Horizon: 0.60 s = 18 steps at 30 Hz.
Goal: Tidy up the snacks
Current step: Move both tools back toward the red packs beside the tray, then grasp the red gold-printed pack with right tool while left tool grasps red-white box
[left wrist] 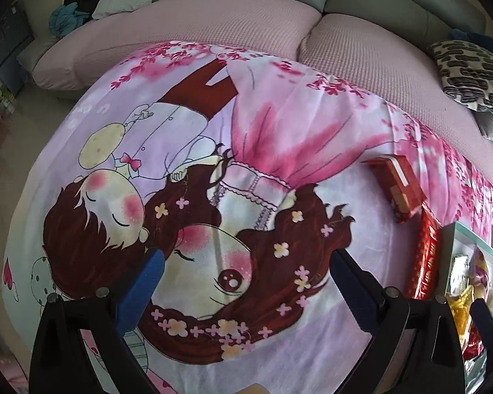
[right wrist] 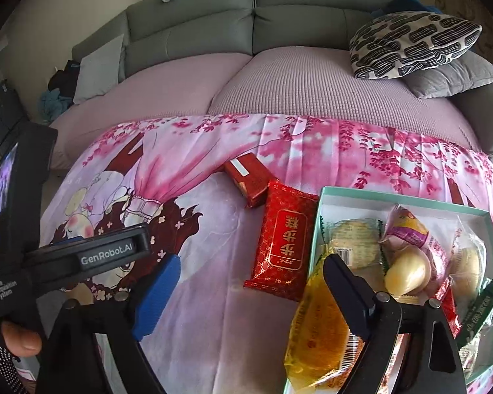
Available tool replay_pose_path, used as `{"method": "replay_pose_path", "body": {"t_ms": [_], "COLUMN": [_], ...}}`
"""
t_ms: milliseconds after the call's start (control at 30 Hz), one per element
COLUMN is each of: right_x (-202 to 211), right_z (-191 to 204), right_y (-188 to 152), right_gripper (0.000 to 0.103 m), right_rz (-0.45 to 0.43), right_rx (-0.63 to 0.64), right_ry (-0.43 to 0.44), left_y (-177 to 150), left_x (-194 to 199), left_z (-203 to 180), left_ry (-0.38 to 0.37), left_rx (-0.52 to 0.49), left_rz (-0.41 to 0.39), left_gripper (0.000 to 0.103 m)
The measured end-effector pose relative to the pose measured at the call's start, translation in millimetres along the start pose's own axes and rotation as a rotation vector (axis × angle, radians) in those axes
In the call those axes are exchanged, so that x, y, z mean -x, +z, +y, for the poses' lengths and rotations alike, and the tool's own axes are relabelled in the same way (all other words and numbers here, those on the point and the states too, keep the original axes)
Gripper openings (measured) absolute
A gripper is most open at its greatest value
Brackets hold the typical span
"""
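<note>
While two red snacks lie outside the box, sorting looks unfinished.

Landmark: open box [right wrist: 407, 197] with pale green rim, on the pink cloth [right wrist: 213, 295], holding several wrapped snacks.

Red packet [right wrist: 281, 241]: flat on the cloth, just left of the box, right edge touching or nearly touching the rim; long axis running roughly along the box's left wall.

Red carton [right wrist: 249, 179]: beyond the box's far-left corner, touching or almost touching the packet's far end; lying at a slant.

Yellow packet [right wrist: 318, 331]: over the box's near-left corner, partly hidden by one finger; lying loose, not gripped as far as visible.

Right gripper [right wrist: 246, 292]: jaws wide, nothing between the pads; red packet straight ahead, between the fingers' lines and just beyond the tips.

Left gripper [left wrist: 246, 282]: jaws wide, empty; over bare cloth well left of the box.

Nearer hand: right, judging by position; packet probably best taken across its short width.

Risk: slippery foil may slide on the cloth.
</note>
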State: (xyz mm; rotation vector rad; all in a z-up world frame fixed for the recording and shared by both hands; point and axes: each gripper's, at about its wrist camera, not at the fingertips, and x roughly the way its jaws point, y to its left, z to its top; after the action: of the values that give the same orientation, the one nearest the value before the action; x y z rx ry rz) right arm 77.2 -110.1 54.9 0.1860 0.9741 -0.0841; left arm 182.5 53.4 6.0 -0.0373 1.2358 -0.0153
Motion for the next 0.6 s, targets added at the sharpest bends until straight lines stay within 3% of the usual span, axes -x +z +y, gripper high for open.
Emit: {"method": "replay_pose_path", "body": {"t_ms": [367,600], "right_x": [-34.3,-42.1], "right_z": [9.3,6.5], "right_y": [0.4,13.4], "right_gripper": [0.09,0.09], "right_rz": [0.071,0.061], "right_rx": [0.014,-0.001], "right_ry": [0.011,-0.02], "left_y": [13.8,21.9], "left_x": [-19.6,-25.7], "left_z": [-1.1,11.4], "left_ry": [-0.059,-0.054], "left_rx": [0.013,0.04], "left_rz": [0.024,0.018], "left_gripper": [0.1,0.1]}}
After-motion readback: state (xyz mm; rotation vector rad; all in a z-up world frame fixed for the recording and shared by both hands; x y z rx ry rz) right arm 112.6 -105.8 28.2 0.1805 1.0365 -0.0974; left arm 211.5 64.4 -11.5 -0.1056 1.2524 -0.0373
